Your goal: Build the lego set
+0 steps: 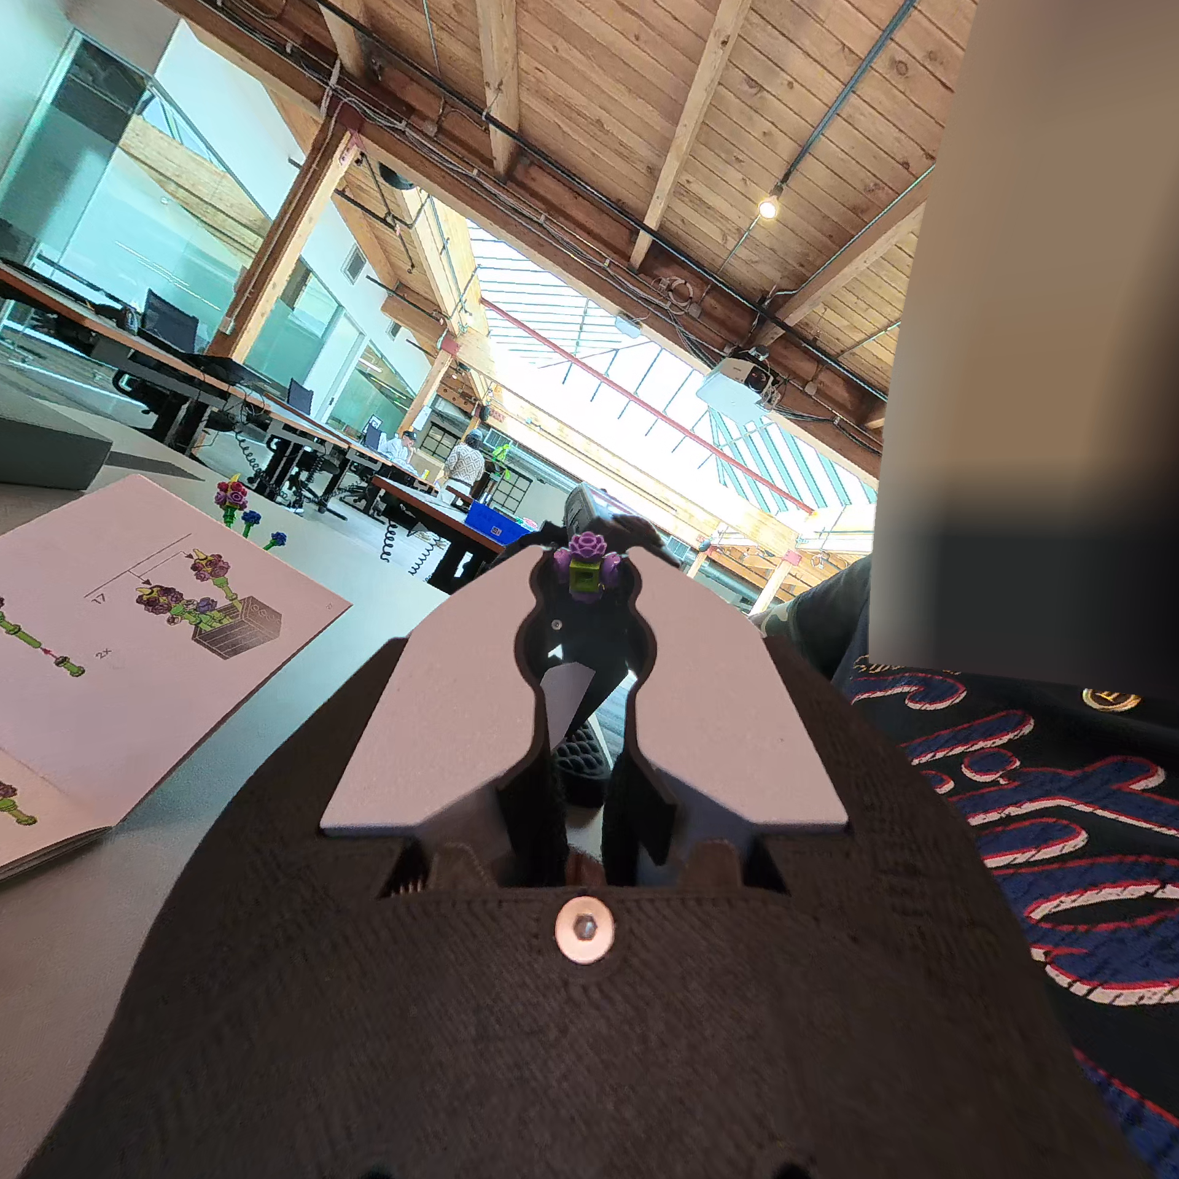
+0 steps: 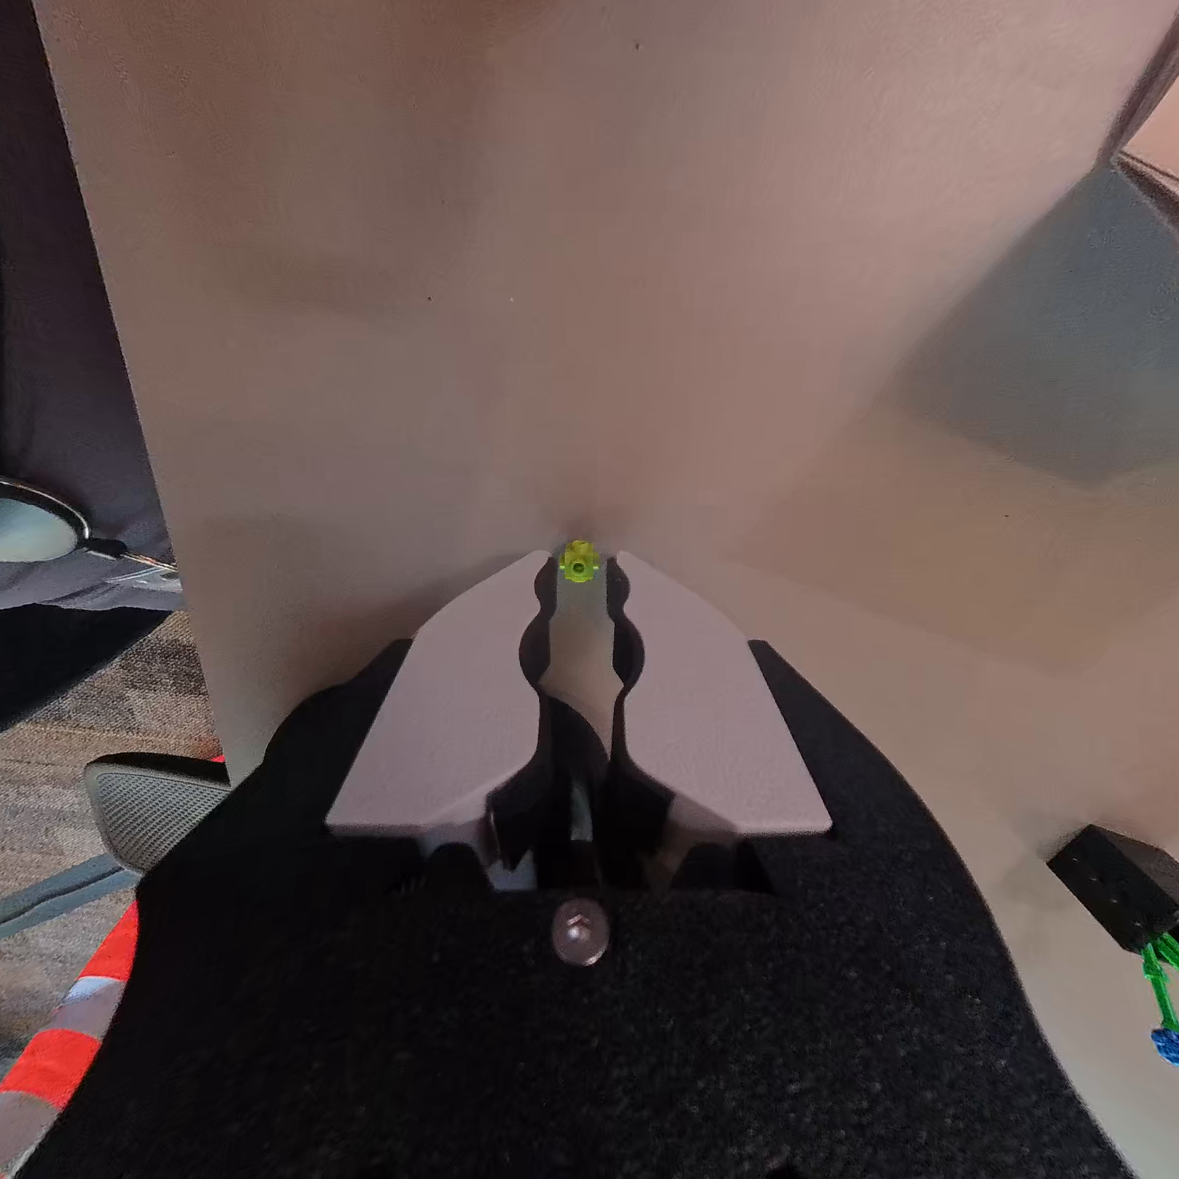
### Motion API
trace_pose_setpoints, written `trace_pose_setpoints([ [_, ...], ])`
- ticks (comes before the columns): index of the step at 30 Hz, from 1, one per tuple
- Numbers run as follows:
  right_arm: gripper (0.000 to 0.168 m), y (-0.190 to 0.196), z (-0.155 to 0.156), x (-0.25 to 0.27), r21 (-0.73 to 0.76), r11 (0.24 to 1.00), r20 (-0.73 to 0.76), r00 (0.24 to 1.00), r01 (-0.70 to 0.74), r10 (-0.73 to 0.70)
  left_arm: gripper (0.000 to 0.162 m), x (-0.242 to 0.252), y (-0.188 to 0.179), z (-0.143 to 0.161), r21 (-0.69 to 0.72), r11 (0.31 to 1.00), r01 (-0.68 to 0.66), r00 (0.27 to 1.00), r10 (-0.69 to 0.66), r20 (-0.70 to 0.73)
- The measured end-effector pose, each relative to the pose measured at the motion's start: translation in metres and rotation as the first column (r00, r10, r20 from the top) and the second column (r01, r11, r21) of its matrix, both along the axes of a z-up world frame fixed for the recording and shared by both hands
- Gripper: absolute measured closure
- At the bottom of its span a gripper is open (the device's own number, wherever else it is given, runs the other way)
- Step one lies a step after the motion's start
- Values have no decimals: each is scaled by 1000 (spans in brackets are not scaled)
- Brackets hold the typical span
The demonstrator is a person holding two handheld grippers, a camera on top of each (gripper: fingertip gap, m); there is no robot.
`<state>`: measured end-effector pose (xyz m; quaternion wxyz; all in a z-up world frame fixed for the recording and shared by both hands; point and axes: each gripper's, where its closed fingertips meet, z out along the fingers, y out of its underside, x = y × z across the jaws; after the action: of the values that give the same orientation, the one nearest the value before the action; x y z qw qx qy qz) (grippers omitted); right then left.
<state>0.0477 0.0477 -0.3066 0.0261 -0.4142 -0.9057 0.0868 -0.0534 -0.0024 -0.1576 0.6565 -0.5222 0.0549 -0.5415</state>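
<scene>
Left gripper (image 1: 584,577) body fills the near field; its fingers (image 1: 485,612) are nearly closed, pinching a purple flower cluster (image 1: 585,564) on a lime block right at the tips. Flower faces up and away from the fingers, lime block's open side toward the camera. Right gripper (image 2: 579,568) fingers (image 2: 485,612) also nearly closed, tips clamped on a small lime stem piece (image 2: 577,561), its end hole looking back along the fingers, so its long axis seems to run roughly along the finger line. Behind it only bare table (image 2: 574,287), tips close to the surface; contact cannot tell.

Key relation, as a judgement: both parts sit at the fingertips, so the join depends on lining the stem's axis up with the lime block's socket. Right gripper's dark shape looks to sit just beyond the left fingertips, nearly nose to nose; exact gap unclear.

Instruction booklet (image 1: 153,638) lies left of the left fingers; finished small flowers (image 1: 245,510) stand beyond it.
</scene>
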Motion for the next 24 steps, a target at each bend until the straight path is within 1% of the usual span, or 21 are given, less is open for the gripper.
trace_pose_setpoints([
  [3,150,2,5,0,-4,1000,-33,999,15,-15,143,0,1,-1,-4,1000,2,1000,-2,0],
  [5,150,1,9,0,-34,999,-69,997,16,-18,143,1,1,-1,-4,1000,2,1000,-2,-1],
  [8,150,-4,12,-1,-92,996,-121,993,-12,1,143,2,1,-1,-5,1000,5,1000,-5,-8],
  [11,148,-4,10,-3,-108,994,-151,988,-28,11,143,3,1,-2,-8,1000,9,1000,-9,-16],
  [20,152,-2,5,-3,-98,995,-142,990,-28,14,143,3,1,-3,-11,1000,10,1000,-10,-13],
  [24,156,-2,1,-2,-94,995,-133,991,-36,24,143,4,1,-3,-10,1000,12,1000,-12,-15],
])
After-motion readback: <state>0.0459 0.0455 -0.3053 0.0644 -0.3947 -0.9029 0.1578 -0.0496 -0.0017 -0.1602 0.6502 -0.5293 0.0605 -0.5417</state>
